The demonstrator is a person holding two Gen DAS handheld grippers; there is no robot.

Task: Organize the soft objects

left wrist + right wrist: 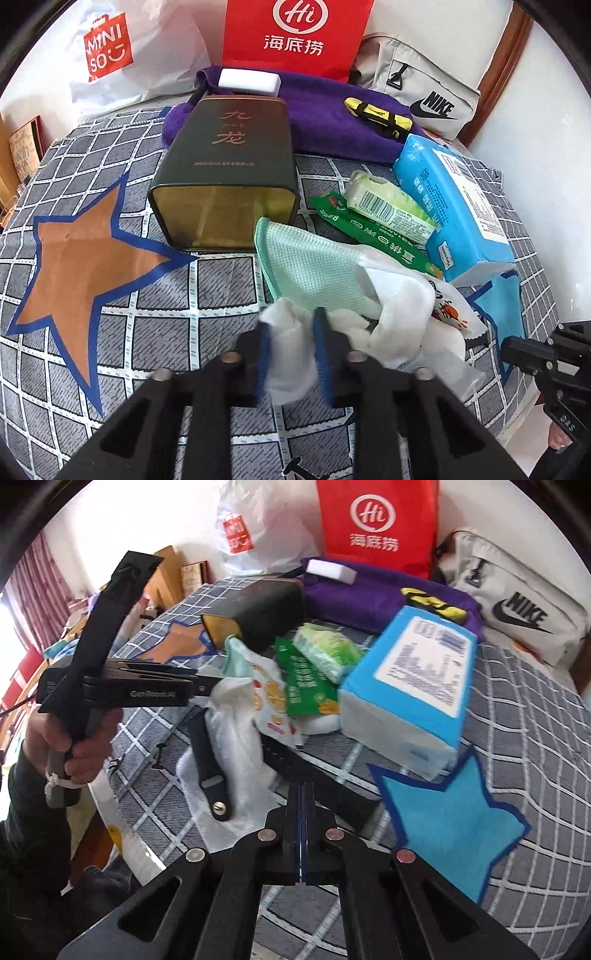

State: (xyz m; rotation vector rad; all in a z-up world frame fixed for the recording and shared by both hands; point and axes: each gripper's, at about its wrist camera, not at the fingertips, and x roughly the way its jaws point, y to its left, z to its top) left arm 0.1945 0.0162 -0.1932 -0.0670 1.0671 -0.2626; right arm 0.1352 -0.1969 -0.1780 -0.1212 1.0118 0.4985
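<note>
While the left tongs clench a white cloth, hiding its folds, the right tongs are clenched empty.

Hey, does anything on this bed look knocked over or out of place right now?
Yes. The dark green tin lies on its side, its open mouth facing the camera with nothing visible inside. Beside it the mint cloth and white cloth sit in a crumpled heap, one white corner pinched by the left gripper.

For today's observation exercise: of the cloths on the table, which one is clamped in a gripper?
The white cloth, pinched by the left gripper. The mint-green cloth lies loose behind it, and the purple towel lies at the back under other items.
</note>
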